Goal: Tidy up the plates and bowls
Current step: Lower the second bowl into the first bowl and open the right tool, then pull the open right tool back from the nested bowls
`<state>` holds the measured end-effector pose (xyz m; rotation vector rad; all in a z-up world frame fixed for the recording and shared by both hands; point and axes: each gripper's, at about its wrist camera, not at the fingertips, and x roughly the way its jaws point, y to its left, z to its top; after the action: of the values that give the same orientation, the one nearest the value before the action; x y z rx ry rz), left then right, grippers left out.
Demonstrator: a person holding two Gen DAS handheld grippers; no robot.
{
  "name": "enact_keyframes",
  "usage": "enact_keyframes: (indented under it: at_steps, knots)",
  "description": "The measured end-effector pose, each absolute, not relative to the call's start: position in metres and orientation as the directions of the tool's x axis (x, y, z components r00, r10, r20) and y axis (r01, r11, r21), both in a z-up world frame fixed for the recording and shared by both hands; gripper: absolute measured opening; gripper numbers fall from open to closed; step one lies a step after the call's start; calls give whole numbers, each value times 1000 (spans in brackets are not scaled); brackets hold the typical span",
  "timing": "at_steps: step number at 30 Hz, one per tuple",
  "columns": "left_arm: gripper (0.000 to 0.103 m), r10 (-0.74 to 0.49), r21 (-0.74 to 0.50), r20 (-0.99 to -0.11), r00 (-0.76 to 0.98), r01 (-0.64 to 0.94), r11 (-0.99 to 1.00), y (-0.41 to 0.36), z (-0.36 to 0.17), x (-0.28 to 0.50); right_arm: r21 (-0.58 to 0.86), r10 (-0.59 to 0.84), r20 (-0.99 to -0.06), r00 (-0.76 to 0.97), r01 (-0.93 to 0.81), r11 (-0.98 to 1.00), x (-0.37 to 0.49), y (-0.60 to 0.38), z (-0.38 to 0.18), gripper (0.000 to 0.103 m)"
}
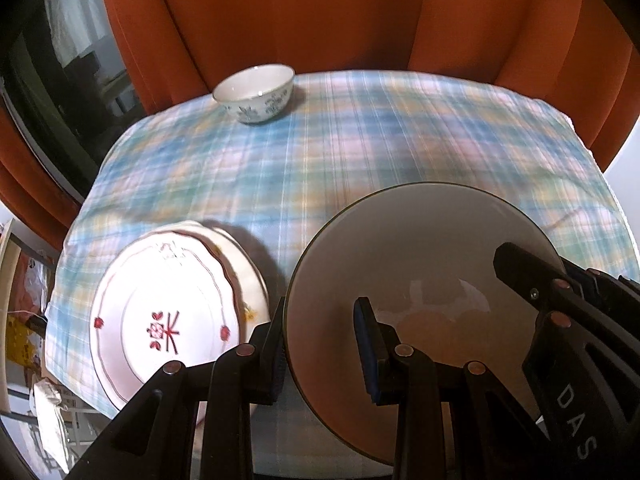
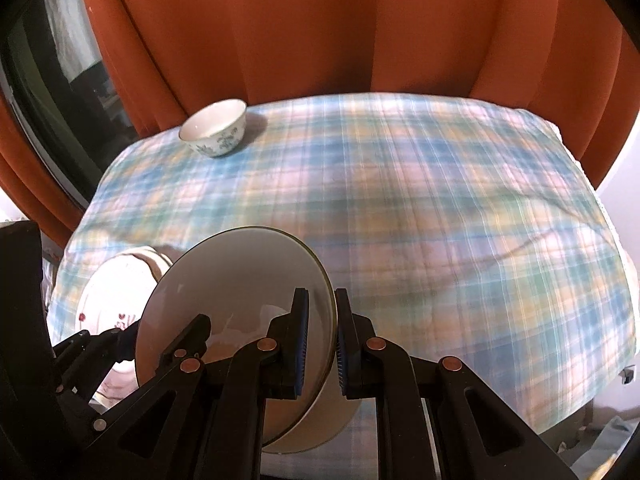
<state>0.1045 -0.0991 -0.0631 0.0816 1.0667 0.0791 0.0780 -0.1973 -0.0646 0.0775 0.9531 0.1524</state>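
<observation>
A large pale bowl (image 1: 420, 248) with a thin dark rim is carried between both grippers, just right of the plates. My left gripper (image 1: 320, 352) is shut on the bowl's left wall, one finger inside and one outside. My right gripper (image 2: 322, 320) is shut on the bowl's (image 2: 240, 280) right rim; one of its fingers (image 1: 520, 272) shows in the left wrist view. The left gripper (image 2: 156, 340) appears at the bowl's far side. A stack of plates (image 1: 168, 312), the top one white with red flowers, lies at the table's near left. A small blue-patterned bowl (image 1: 256, 92) stands at the far left.
A blue, pink and yellow plaid cloth (image 2: 440, 200) covers the table, bare over its middle and right. Orange curtains (image 1: 280, 12) hang behind the far edge. A dark window (image 1: 60, 80) is at the left. Clutter sits on the floor (image 1: 24, 320) beyond the table's left edge.
</observation>
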Motion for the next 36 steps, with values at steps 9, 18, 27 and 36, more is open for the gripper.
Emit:
enact_keyframes:
  at_steps: [9,18,27,36]
  knots:
    - [29,108,109,-893,436,-23,994,-102,-81,105,124,158,-834,529,-100,987,79,-199,-83,16]
    - [29,92,87,-912,399,-32,996,-103,-94,106,95,137,-856,498,-109,989,84,-199,-95,16]
    - [31,85,80,-907,412,-30,996,-105,-96,102,81,129,-860,495,-118,990,80,-200,-98,16]
    - [64,33,32,-916,400,-9,999,-102,-96,100,102,150,-856,495,-121,987,75,-201,-100,42]
